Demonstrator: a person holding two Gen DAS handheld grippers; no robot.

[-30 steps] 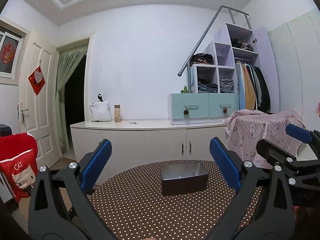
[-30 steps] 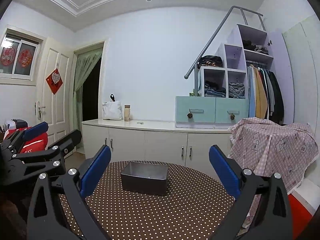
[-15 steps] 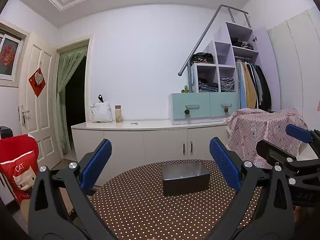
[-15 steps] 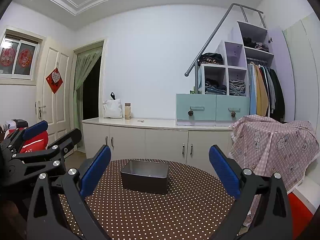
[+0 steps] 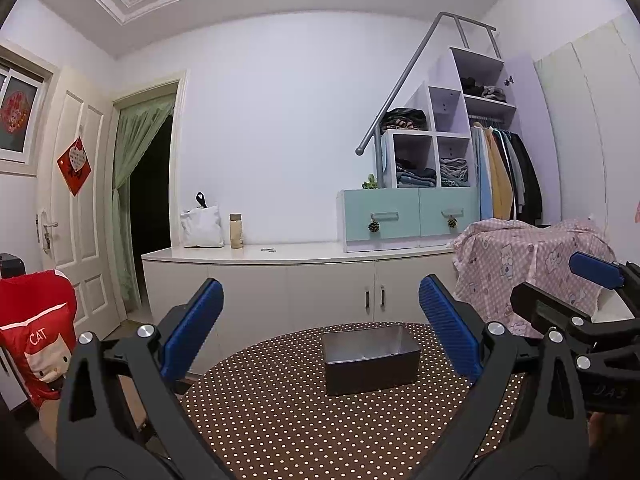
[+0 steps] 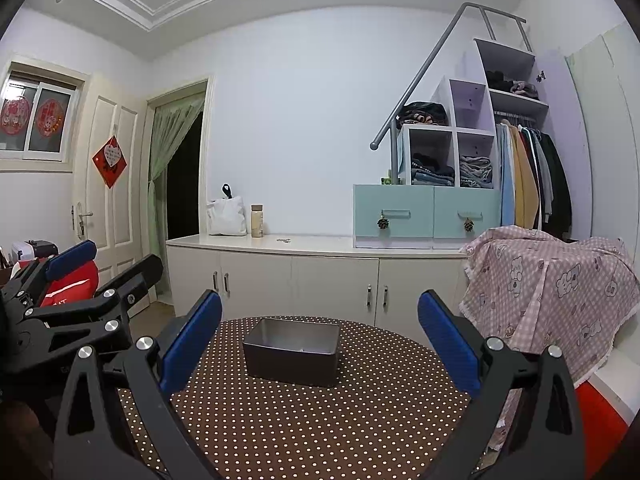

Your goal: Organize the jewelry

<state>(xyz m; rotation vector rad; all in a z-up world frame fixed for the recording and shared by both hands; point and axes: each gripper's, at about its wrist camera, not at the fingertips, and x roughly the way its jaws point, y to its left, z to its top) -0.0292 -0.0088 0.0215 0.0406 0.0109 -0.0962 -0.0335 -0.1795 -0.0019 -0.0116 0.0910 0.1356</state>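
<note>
Hand-held grippers (image 5: 320, 328) (image 6: 320, 332) wide, short of tray (image 5: 370, 358).

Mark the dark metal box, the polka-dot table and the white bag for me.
Dark rectangular metal box (image 5: 370, 368): left wrist view, front wall.
Brown polka-dot round table (image 6: 320, 420): right wrist view, bare cloth.
White bag on the counter (image 6: 227, 216): right wrist view, its front.

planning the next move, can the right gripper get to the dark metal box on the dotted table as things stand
Probably yes. The right gripper is open and the dark box sits straight ahead between its fingers, with only bare dotted tablecloth in between. The left gripper is off to the side.
</note>
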